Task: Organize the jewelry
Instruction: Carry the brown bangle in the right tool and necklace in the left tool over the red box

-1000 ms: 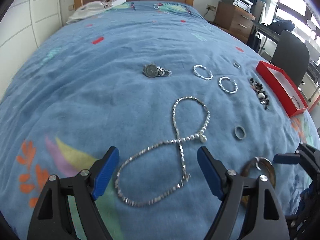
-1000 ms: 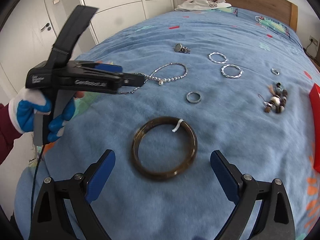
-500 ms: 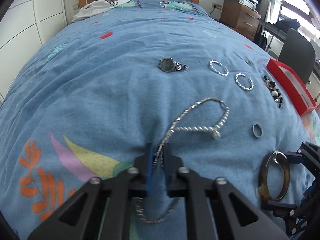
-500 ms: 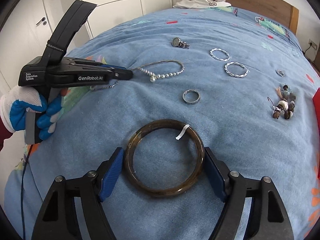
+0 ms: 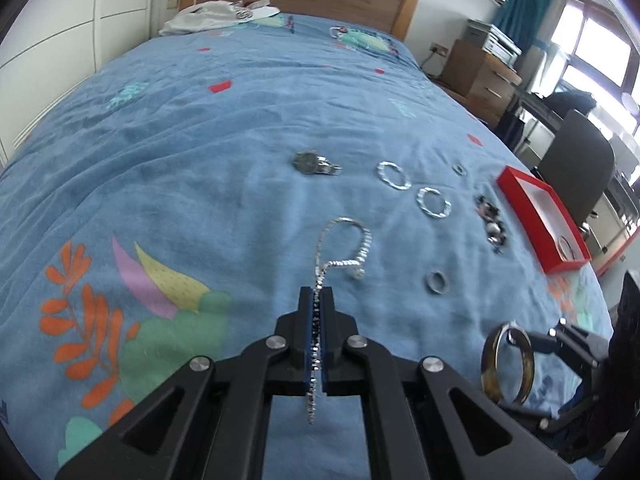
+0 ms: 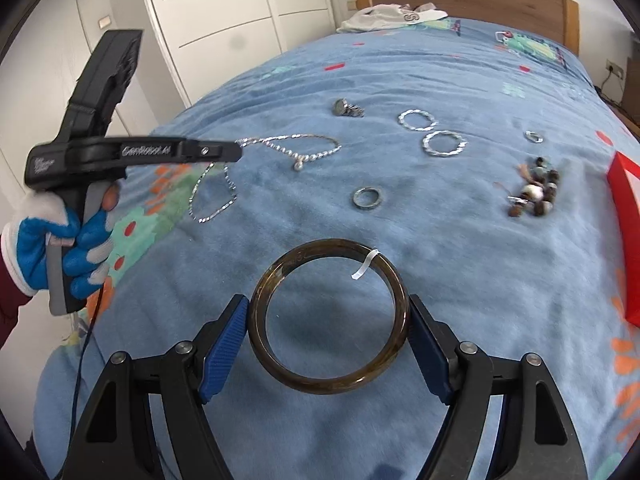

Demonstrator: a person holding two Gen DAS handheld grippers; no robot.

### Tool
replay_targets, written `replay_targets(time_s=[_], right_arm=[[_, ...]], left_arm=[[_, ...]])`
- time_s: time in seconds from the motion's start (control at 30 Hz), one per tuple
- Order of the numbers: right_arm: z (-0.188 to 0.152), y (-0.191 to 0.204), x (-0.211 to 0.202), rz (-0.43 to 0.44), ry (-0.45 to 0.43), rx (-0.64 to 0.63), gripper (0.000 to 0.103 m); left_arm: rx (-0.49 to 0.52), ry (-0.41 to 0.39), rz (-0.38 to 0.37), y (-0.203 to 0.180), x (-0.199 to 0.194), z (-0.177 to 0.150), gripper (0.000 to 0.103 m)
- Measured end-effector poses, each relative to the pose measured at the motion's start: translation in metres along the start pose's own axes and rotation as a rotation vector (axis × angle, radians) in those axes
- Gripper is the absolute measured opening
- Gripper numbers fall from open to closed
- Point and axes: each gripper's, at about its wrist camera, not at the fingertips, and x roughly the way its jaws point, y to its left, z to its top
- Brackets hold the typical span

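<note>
My left gripper (image 5: 318, 294) is shut on a silver necklace (image 5: 362, 240). Part of the chain is lifted off the blue bedspread (image 5: 200, 168) and a loop hangs behind the pads. The pearl end still lies on the bed. In the right wrist view, the left gripper (image 6: 236, 148) is held by a gloved hand (image 6: 60, 240), and the necklace (image 6: 296, 152) trails from its tip. My right gripper (image 6: 328, 316) is shut on a brown bangle (image 6: 324, 386) with a white tag, raised a little above the bedspread. The same bangle (image 5: 489, 364) shows low on the right in the left wrist view.
On the bed lie a watch (image 5: 314, 163), two twisted silver bangles (image 5: 393, 175) (image 5: 434, 203), a small ring (image 5: 460, 169), a silver band ring (image 5: 437, 282) and a beaded piece (image 5: 493, 226). An open red box (image 5: 524, 184) sits at the right edge, by a chair (image 5: 576, 164).
The left jaws went from wide open to shut on the necklace chain and raised it. The right jaws closed on the brown bangle and lifted it off the bed.
</note>
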Motion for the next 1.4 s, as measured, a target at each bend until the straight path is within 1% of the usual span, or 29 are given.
replay_targets(time_s=[0.23, 0.43, 0.6, 0.8, 0.9, 1.07, 1.23, 1.33, 1.4], right_arm=[[-0.009, -0.017, -0.041, -0.032, -0.045, 0.037, 0.077], [-0.022, -0.04, -0.084, -0.078, -0.081, 0.074, 0.077], [-0.033, -0.068, -0.121, -0.12, -0.106, 0.12, 0.077], [-0.041, -0.109, -0.162, -0.173, -0.132, 0.172, 0.077], [-0.039, -0.134, -0.18, -0.206, -0.14, 0.181, 0.077], [-0.029, -0.176, -0.195, -0.245, -0.149, 0.188, 0.077], [-0.015, -0.231, -0.196, -0.273, -0.145, 0.196, 0.077], [-0.009, -0.264, -0.19, -0.284, -0.137, 0.202, 0.077], [-0.003, -0.286, -0.182, -0.283, -0.129, 0.208, 0.077]], left_arm=[[0.017, -0.012, -0.05, -0.038, -0.024, -0.009, 0.002], [0.032, -0.033, -0.121, -0.084, -0.042, -0.007, 0.002], [0.072, -0.058, -0.181, -0.135, -0.053, 0.005, 0.002], [0.113, -0.082, -0.267, -0.202, -0.055, 0.033, 0.002], [0.135, -0.089, -0.303, -0.235, -0.049, 0.05, 0.002], [0.155, -0.091, -0.351, -0.284, -0.03, 0.08, 0.002], [0.172, -0.08, -0.375, -0.329, 0.008, 0.113, 0.002], [0.18, -0.06, -0.376, -0.352, 0.038, 0.127, 0.002], [0.192, -0.043, -0.363, -0.366, 0.061, 0.135, 0.002]])
